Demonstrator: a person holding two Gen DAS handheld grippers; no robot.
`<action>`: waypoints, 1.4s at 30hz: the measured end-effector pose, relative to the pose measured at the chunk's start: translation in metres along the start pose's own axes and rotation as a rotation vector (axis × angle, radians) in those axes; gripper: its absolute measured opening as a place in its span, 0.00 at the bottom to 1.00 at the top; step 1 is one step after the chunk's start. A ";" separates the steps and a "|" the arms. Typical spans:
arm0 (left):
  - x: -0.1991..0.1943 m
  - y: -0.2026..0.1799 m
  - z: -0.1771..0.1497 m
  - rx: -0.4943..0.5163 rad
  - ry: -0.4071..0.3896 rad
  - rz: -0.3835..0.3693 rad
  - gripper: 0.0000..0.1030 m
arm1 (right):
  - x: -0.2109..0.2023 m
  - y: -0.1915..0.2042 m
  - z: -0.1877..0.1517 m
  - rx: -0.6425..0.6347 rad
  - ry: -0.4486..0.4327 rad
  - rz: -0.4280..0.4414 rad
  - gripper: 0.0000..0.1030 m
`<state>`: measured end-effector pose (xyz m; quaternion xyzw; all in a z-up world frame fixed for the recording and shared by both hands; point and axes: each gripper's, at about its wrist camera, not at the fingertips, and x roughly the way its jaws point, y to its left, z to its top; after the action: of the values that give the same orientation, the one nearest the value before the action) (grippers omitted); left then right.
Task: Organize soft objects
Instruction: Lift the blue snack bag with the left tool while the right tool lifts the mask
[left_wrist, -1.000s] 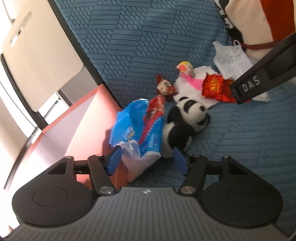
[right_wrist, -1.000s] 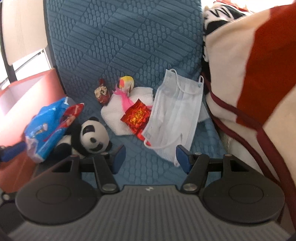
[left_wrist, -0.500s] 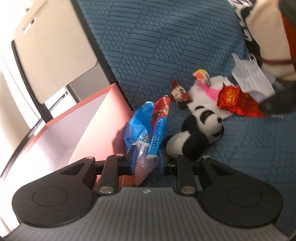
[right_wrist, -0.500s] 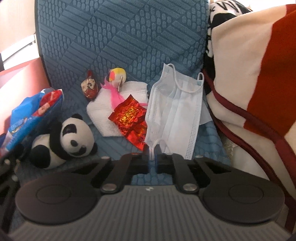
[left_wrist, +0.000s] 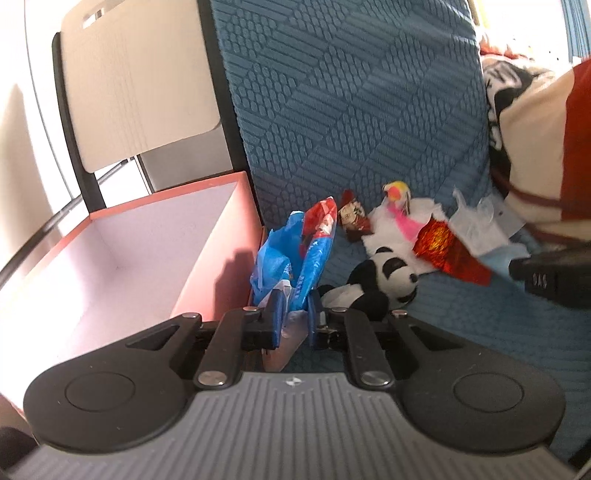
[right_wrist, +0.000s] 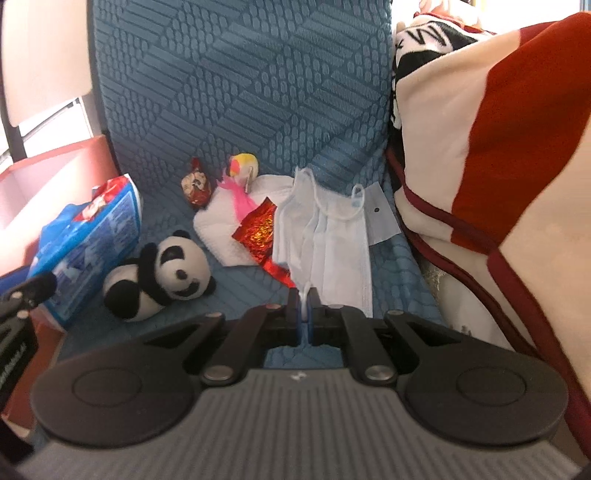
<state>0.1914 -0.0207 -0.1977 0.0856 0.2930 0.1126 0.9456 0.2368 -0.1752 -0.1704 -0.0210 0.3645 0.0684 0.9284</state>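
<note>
On the blue sofa seat (right_wrist: 240, 74) lie a blue-and-red plastic packet (left_wrist: 291, 251), a plush panda (right_wrist: 166, 273) and a white face mask (right_wrist: 325, 240). My left gripper (left_wrist: 294, 317) is closing its jaws on the packet's near end, and the pads press the crumpled plastic. The packet leans against an open red box (left_wrist: 166, 192). My right gripper (right_wrist: 304, 306) is shut on the mask's near edge, with a thin white strip pinched between the pads. The panda (left_wrist: 384, 273) rests between the two grippers, untouched.
Behind the panda a white cloth (right_wrist: 221, 229) carries a pink feathered toy (right_wrist: 240, 173) and a red foil wrapper (right_wrist: 258, 229); a small sweet wrapper (right_wrist: 195, 184) lies beside them. A cream-and-red blanket (right_wrist: 480, 147) fills the right. A chair (left_wrist: 140, 81) stands behind the box.
Both grippers went from open to shut: the left on the blue packet, the right on the mask. The left rose and rolled, and the mask has bunched narrower.
</note>
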 end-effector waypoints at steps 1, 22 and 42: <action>-0.004 0.001 0.000 -0.013 -0.001 -0.007 0.15 | -0.005 0.001 -0.001 -0.002 -0.003 0.003 0.06; -0.071 0.051 -0.007 -0.323 0.113 -0.248 0.12 | -0.104 -0.001 -0.050 -0.026 -0.005 0.029 0.06; -0.085 0.051 -0.042 -0.375 0.292 -0.353 0.24 | -0.115 -0.005 -0.085 0.055 0.071 0.139 0.23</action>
<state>0.0911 0.0096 -0.1749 -0.1597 0.4105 0.0097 0.8977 0.0968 -0.2004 -0.1544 0.0274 0.3996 0.1217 0.9081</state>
